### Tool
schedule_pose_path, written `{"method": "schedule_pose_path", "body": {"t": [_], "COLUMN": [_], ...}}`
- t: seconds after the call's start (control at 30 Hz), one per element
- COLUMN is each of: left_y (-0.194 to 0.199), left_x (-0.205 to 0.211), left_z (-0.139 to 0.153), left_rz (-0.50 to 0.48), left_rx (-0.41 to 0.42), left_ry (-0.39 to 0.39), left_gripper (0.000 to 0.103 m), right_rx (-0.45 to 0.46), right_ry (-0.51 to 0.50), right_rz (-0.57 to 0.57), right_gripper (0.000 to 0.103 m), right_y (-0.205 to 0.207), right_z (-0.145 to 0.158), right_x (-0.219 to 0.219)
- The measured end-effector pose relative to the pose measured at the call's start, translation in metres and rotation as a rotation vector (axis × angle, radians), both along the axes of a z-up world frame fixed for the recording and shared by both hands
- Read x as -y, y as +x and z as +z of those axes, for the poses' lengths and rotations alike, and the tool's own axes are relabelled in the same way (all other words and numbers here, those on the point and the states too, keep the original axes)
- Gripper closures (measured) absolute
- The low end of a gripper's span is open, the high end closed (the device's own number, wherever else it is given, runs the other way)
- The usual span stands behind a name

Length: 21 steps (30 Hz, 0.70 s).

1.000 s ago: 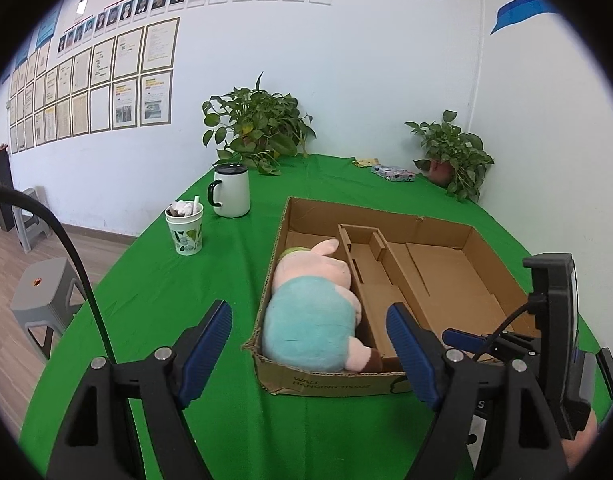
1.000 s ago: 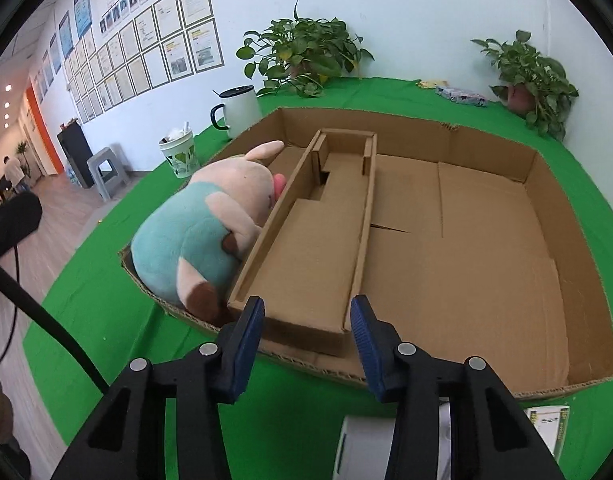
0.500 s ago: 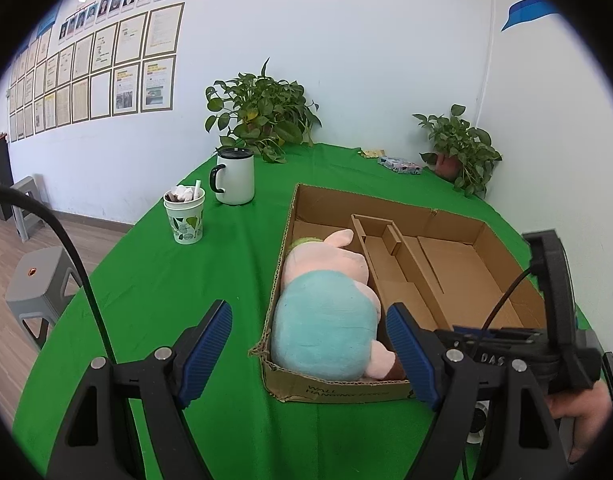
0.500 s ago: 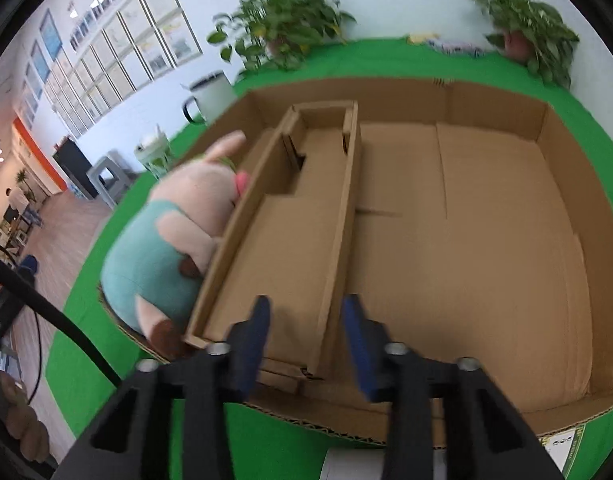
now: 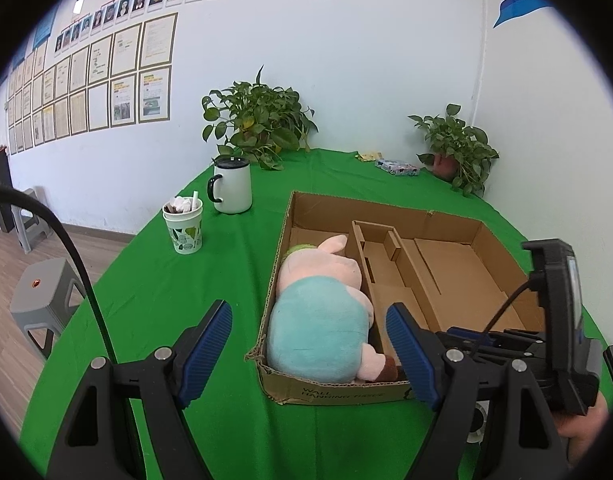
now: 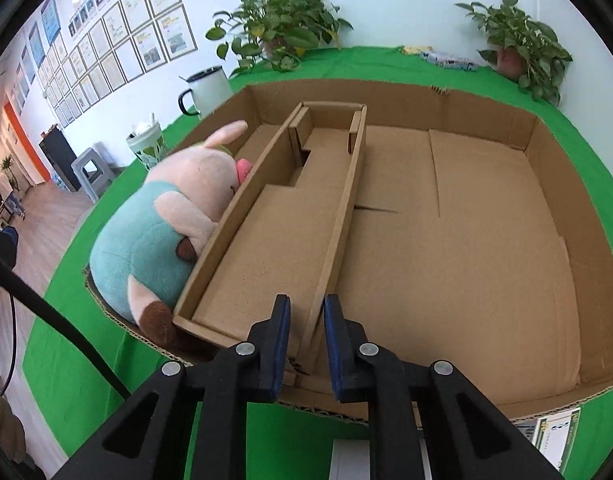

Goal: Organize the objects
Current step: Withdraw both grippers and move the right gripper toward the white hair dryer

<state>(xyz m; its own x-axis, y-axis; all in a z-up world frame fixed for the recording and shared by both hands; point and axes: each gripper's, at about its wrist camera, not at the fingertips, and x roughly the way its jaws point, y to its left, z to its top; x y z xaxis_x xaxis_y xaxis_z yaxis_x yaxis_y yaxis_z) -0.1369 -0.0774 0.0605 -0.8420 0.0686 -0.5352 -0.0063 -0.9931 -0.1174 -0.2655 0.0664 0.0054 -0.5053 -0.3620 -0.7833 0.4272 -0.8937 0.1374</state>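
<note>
Divider wall [image 6: 338, 216] between nearly closed right tongs [image 6: 305, 344].

A round table covered in green cloth [image 5: 154, 288] carries a shallow brown cardboard box [image 5: 446, 216], a white mug with a black handle and lid [image 5: 231, 186], a leaf-printed paper cup [image 5: 184, 229], two potted green plants [image 5: 258, 120] [image 5: 454, 148], and a small patterned packet [image 5: 397, 168] near the far edge.
</note>
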Motion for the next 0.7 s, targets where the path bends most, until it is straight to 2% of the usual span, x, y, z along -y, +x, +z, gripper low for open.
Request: {"method": "schedule_pose_path", "body": {"t": [0.07,0.1,0.13,0.2,0.43,0.7], "left_y": [0.002,0.004,0.006,0.01,0.023,0.034], "left_x": [-0.004,-0.006,-0.008,-0.014,-0.039,-0.061], "left_z": [0.005,0.007,0.01,0.016,0.031,0.031], "left_rz": [0.004,0.005,0.006,0.01,0.003,-0.027], "left_rx": [-0.012,-0.018,-0.028,-0.056,-0.129,-0.146], "left_ry": [-0.007,-0.01,-0.014,-0.026,-0.047,-0.052], "left_gripper": [0.024,0.024,0.023,0.021,0.019,0.019], "right_rx": [-0.05,-0.079,-0.119,-0.176,-0.284,-0.348], "right_ry": [-0.016,-0.024,-0.04,-0.043,-0.034,-0.052], "right_rz": [-0.012,-0.02,-0.03,-0.056,-0.123,-0.159], "right_gripper": [0.061,0.035,0.014,0.001,0.001,0.001], "right_y": [0.01,0.016,0.024,0.036,0.07,0.105], "right_z": [0.013,0.019,0.027,0.038,0.068,0.084], "right_x": [-0.009,-0.014,-0.021,-0.031,-0.066,-0.102]}}
